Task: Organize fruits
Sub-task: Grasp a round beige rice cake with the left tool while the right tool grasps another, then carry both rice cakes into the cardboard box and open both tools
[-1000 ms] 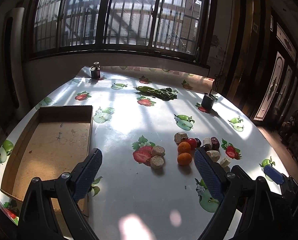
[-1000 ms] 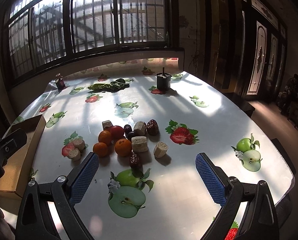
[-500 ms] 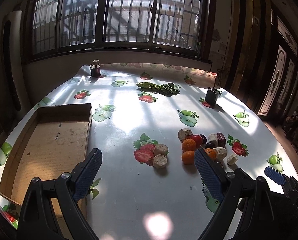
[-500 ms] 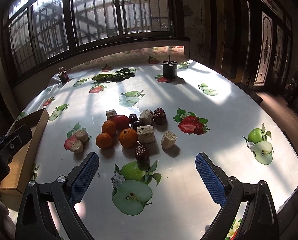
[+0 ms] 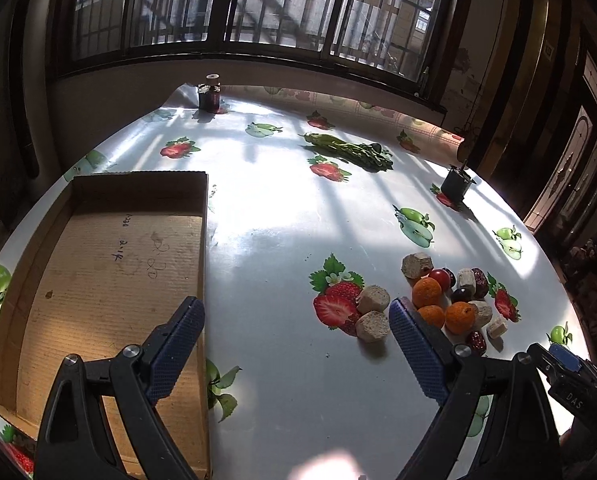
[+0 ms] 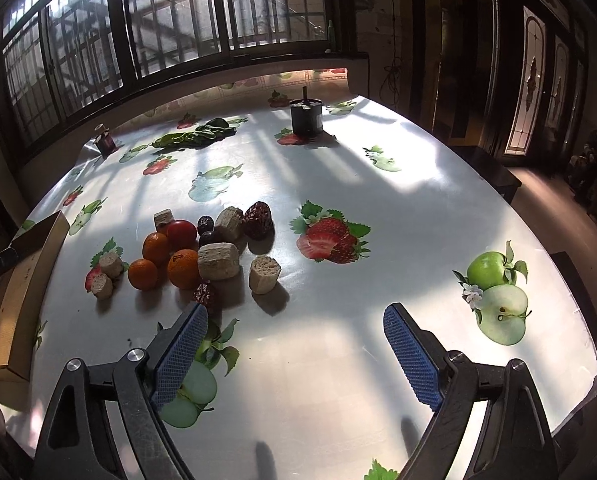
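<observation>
Fruits [image 6: 178, 248] lie heaped on the table [image 6: 338, 360], left of centre in the right wrist view, just beyond the right gripper [image 6: 296, 344], whose jaws are closing with nothing between them. The left gripper [image 5: 296, 344] hangs spread wide and empty over bare cloth, its left finger above the cardboard tray [image 5: 98, 264] at the table's near left edge. Right of the heap the tabletop lies open to its rim. Farther off sit leafy greens [image 6: 196, 136] and a dark can [image 6: 306, 117]
</observation>
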Demonstrator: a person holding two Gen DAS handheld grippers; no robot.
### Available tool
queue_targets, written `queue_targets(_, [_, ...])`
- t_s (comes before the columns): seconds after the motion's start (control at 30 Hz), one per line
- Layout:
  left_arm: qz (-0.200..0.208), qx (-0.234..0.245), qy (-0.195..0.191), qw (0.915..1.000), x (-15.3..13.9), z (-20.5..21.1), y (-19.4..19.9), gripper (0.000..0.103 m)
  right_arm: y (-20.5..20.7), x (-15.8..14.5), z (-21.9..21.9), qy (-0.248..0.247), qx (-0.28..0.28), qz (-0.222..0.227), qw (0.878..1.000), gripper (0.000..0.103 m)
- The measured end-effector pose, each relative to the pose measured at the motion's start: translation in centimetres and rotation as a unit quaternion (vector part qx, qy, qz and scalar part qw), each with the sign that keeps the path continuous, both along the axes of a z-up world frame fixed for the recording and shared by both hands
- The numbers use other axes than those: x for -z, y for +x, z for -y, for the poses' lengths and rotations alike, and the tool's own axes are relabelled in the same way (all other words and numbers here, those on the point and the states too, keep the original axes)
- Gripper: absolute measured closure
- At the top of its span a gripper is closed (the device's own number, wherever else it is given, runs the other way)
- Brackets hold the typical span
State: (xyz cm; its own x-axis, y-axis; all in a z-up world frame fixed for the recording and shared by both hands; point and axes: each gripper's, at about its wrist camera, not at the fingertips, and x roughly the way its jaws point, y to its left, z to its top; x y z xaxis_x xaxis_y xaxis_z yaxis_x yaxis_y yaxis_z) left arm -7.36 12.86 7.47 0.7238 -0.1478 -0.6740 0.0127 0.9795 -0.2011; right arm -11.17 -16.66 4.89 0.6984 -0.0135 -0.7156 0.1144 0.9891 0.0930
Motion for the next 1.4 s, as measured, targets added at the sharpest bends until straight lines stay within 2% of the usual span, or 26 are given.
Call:
queue_targets(0.03, [-0.007, 0.014, -0.003, 0.9999, 0.4, 0.6, 0.2, 0.01, 0.4, 0.3, -0.1, 0.006, -0.008, -0.007, 1.0, 0.029])
queue_targets(0.1, [-0.018, 0.044, -0.003, 0.9989, 1.0, 1.8, 0.4, 0.016, 1.4, 0.9, -0.2, 0.023, -0.021, -0.023, 0.999, 0.038])
queue_targets(0.17, [-0.026, 0.073, 0.003, 0.997, 1.5, 3.2, 0.7, 0.035, 2.1, 1.1, -0.2, 0.033, -0.024, -0.031, 0.999, 0.04])
queue_targets(0.23, [-0.034, 0.096, 0.006, 0.9948, 2.1, 4.3, 1.2, 0.043, 2.9, 1.1, -0.3, 0.027, -0.023, -0.034, 0.999, 0.04])
queue_targets(0.53, [-0.082, 0.13, 0.019, 0.988, 5.1, 6.9, 4.3, 0.044, 6.5, 2.5, -0.9, 0.005, -0.034, -0.065, 0.997, 0.041])
queue_targets(0.7, [-0.092, 0.137, 0.016, 0.9862, 6.1, 7.6, 5.3, 0.052, 7.4, 3.5, -0.4, 0.021, -0.032, -0.074, 0.997, 0.042])
queue_targets(0.8, [-0.089, 0.133, 0.022, 0.9869, 6.2, 7.6, 5.3, 0.074, 7.7, 3.9, -0.3, 0.018, -0.026, -0.079, 0.996, 0.062])
queue_targets(0.9, [-0.09, 0.132, 0.004, 0.9871, 6.1, 7.0, 5.1, 0.075, 7.6, 3.8, -0.3, 0.023, -0.026, -0.074, 0.997, 0.076])
queue_targets(1.1, [-0.063, 0.119, -0.023, 0.9906, 3.6, 5.2, 3.0, 0.075, 5.5, 1.5, -0.8, 0.013, -0.026, -0.046, 0.999, 0.076])
queue_targets(1.17, [-0.054, 0.12, -0.046, 0.9902, 2.1, 3.8, 1.9, 0.075, 4.5, 0.0, -1.4, 0.009, -0.034, -0.029, 0.999, 0.076])
queue_targets(1.3, [-0.02, 0.106, -0.067, 0.9919, -1.7, -0.4, -0.3, 0.075, 2.8, -3.6, -4.0, 0.011, -0.076, 0.005, 0.997, 0.076])
queue_targets(1.4, [0.006, 0.078, -0.053, 0.9955, -4.5, -4.3, -1.0, 0.075, 2.2, -6.5, -7.6, 0.016, -0.126, 0.028, 0.992, 0.076])
